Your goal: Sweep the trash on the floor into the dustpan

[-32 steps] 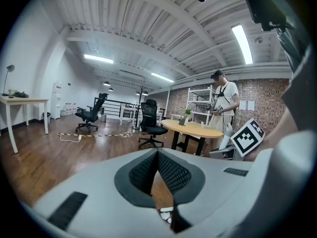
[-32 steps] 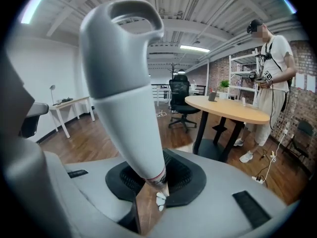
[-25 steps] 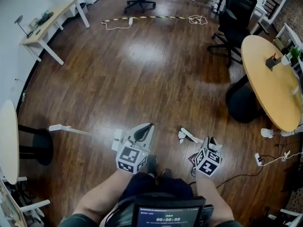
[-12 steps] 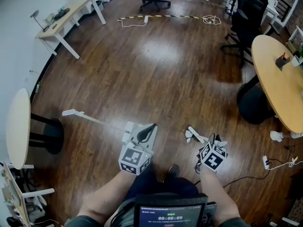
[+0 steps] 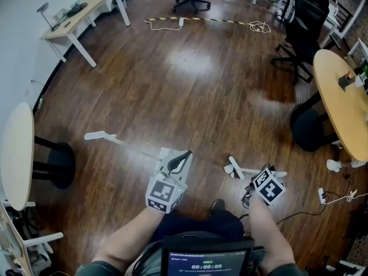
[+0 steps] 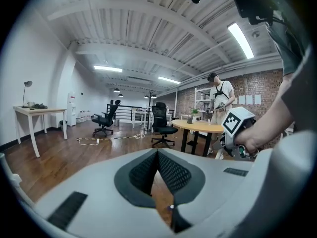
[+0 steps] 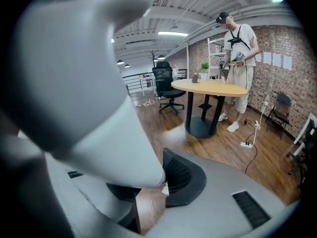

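Observation:
My left gripper (image 5: 181, 156) hovers low over the wooden floor (image 5: 190, 91), its jaws shut with the dark pads (image 6: 168, 175) meeting. A long thin white pole (image 5: 123, 144) runs from its left side out to a flat white end (image 5: 95, 135). Whether that pole is gripped I cannot tell. My right gripper (image 5: 257, 178) is shut on a thick white handle (image 7: 104, 128) that fills its own view. In the head view a white T-shaped piece (image 5: 240, 169) sticks out left of that gripper. No dustpan pan, brush head or trash shows clearly.
A round wooden table (image 5: 345, 96) with a dark base (image 5: 307, 128) stands right, office chairs (image 5: 305, 27) behind it. Another round table (image 5: 14, 154) is left, a desk (image 5: 80, 16) far left. A power strip (image 5: 322, 195) and cable lie at right. A person (image 7: 240, 63) stands by the table.
The head view has drifted, so the floor slid down and left. My right gripper moved a little right with its white piece. The pole's far end swung slightly right.

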